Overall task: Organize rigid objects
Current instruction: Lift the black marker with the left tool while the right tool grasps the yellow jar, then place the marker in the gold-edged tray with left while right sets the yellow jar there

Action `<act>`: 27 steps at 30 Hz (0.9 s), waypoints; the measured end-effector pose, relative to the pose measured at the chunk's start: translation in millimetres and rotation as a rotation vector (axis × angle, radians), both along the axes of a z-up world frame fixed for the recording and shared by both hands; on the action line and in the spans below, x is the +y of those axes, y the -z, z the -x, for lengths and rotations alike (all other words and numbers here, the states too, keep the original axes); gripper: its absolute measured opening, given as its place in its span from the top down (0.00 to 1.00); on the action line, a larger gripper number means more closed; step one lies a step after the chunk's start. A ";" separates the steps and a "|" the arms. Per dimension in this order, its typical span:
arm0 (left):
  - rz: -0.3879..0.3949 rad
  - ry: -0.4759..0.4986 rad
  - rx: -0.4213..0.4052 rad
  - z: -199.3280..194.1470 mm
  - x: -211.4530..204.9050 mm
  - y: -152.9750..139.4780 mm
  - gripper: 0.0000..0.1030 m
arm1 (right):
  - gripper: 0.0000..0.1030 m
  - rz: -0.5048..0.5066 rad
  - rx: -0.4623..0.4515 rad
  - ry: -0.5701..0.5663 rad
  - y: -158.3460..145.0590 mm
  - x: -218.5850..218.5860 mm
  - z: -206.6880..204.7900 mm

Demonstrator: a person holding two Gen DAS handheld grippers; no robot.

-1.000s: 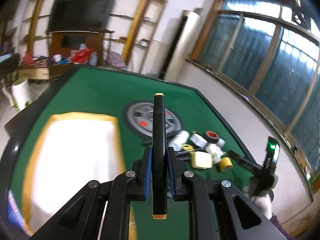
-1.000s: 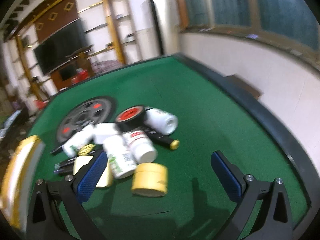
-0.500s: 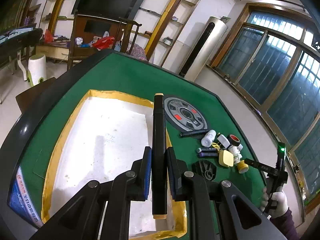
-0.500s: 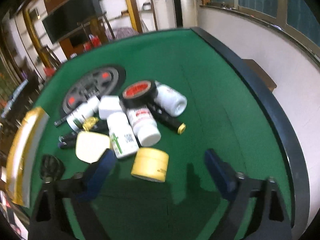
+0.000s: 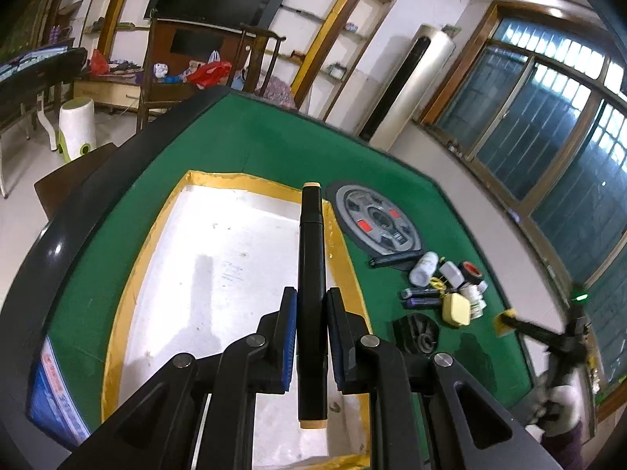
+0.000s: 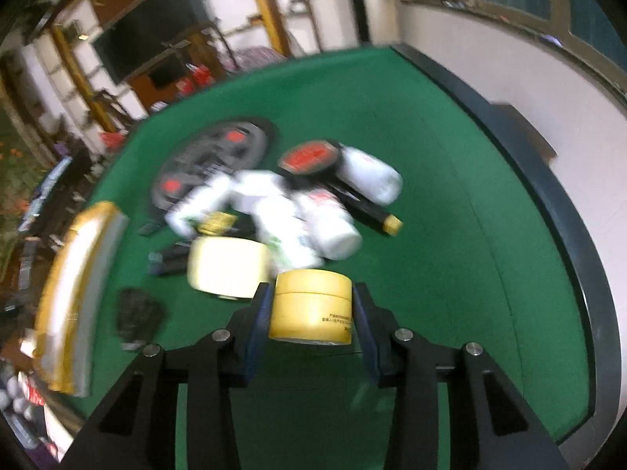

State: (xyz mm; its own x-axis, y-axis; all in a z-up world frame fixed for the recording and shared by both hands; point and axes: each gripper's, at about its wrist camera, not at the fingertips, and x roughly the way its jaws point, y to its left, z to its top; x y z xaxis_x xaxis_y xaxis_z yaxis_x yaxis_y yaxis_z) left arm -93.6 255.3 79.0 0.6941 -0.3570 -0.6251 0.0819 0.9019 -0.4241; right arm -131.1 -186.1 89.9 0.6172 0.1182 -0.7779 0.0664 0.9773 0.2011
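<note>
My left gripper (image 5: 310, 337) is shut on a black marker (image 5: 310, 258) with tan end caps, held above the white tray (image 5: 219, 258) with the gold rim. My right gripper (image 6: 312, 305) is shut on a yellow tape roll (image 6: 311, 305) just above the green table. Behind the tape roll lies a blurred heap: white bottles (image 6: 329, 219), a cream box (image 6: 225, 264), a black and red tape roll (image 6: 309, 156) and a black marker (image 6: 368, 211). The same heap (image 5: 446, 286) shows at the right in the left wrist view, with the right gripper (image 5: 505, 321) beyond it.
A grey wheel-shaped disc (image 5: 378, 223) lies on the green felt (image 5: 274, 145) behind the heap. A black mesh piece (image 6: 137, 313) lies left of the right gripper. The table's dark raised edge (image 6: 548, 180) curves along the right. The tray's corner (image 6: 74, 274) shows at the left.
My right gripper has closed in on the yellow tape roll and now holds it. My left gripper has moved with the marker further over the white tray.
</note>
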 end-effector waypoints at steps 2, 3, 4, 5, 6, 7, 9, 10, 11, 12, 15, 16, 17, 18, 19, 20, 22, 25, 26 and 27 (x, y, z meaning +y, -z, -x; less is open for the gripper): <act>-0.015 0.014 0.035 -14.6 -2.8 3.1 0.86 | 0.61 -0.035 -0.027 -0.060 -17.2 19.5 -0.6; -0.029 0.024 0.056 -24.3 -5.3 5.9 0.86 | 0.61 -0.053 -0.034 -0.100 -24.5 33.8 -3.0; -0.043 0.028 0.073 -33.0 -7.0 8.8 0.86 | 0.61 -0.072 -0.035 -0.150 -30.6 52.2 -8.0; -0.049 0.031 0.091 -41.2 -7.1 12.8 0.86 | 0.61 -0.089 -0.030 -0.194 -34.1 69.7 -14.2; -0.044 0.039 0.117 -51.5 -7.3 18.1 0.86 | 0.61 -0.114 -0.017 -0.251 -35.5 94.1 -23.1; -0.028 0.045 0.149 -62.6 -6.6 24.6 0.86 | 0.61 -0.131 -0.004 -0.287 -35.9 112.8 -31.1; -0.009 0.036 0.199 -79.7 -3.5 37.0 0.86 | 0.61 -0.146 0.023 -0.372 -33.4 160.6 -48.5; -0.005 0.030 0.218 -87.8 -2.0 43.2 0.86 | 0.61 -0.137 0.029 -0.398 -30.9 180.1 -55.9; -0.006 0.019 0.233 -95.1 0.2 49.2 0.86 | 0.61 -0.128 0.037 -0.423 -28.4 199.1 -62.8; -0.011 0.008 0.244 -100.7 2.1 53.6 0.86 | 0.61 -0.125 0.050 -0.447 -25.7 217.3 -70.5; 0.000 -0.019 0.268 -113.4 9.0 65.8 0.86 | 0.61 -0.081 0.080 -0.488 -17.8 265.3 -95.8; 0.010 -0.027 0.276 -116.7 11.7 68.8 0.86 | 0.61 -0.066 0.095 -0.494 -12.7 277.2 -104.9; 0.020 -0.031 0.279 -119.0 14.0 71.4 0.86 | 0.61 -0.055 0.103 -0.496 -8.2 283.7 -111.0; 0.032 -0.029 0.284 -119.8 16.5 74.1 0.86 | 0.61 -0.040 0.111 -0.498 -4.8 291.4 -117.7; 0.051 -0.025 0.290 -121.4 18.6 75.6 0.86 | 0.61 -0.022 0.116 -0.499 -2.9 300.6 -123.8; 0.069 -0.025 0.294 -122.1 20.9 76.9 0.86 | 0.61 -0.009 0.121 -0.499 -1.1 307.0 -128.9; 0.094 -0.034 0.293 -120.4 25.5 80.0 0.86 | 0.61 0.004 0.136 -0.495 1.8 311.5 -137.1; 0.155 -0.049 0.294 -114.7 37.0 82.2 0.75 | 0.61 0.031 0.146 -0.488 6.2 317.9 -140.6; 0.171 -0.057 0.292 -111.8 42.1 81.6 0.73 | 0.61 0.042 0.149 -0.485 7.7 319.7 -142.0; 0.184 -0.064 0.286 -109.0 45.8 80.7 0.68 | 0.61 0.049 0.149 -0.484 11.0 318.8 -143.5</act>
State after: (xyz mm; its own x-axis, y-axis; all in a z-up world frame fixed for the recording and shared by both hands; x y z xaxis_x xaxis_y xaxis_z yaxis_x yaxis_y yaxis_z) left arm 15.4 301.1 -1.7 0.5246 -0.4431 -0.7270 -0.1180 0.8078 -0.5775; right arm 12.3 132.6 78.9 0.3823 0.3241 -0.8654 -0.3720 0.9112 0.1769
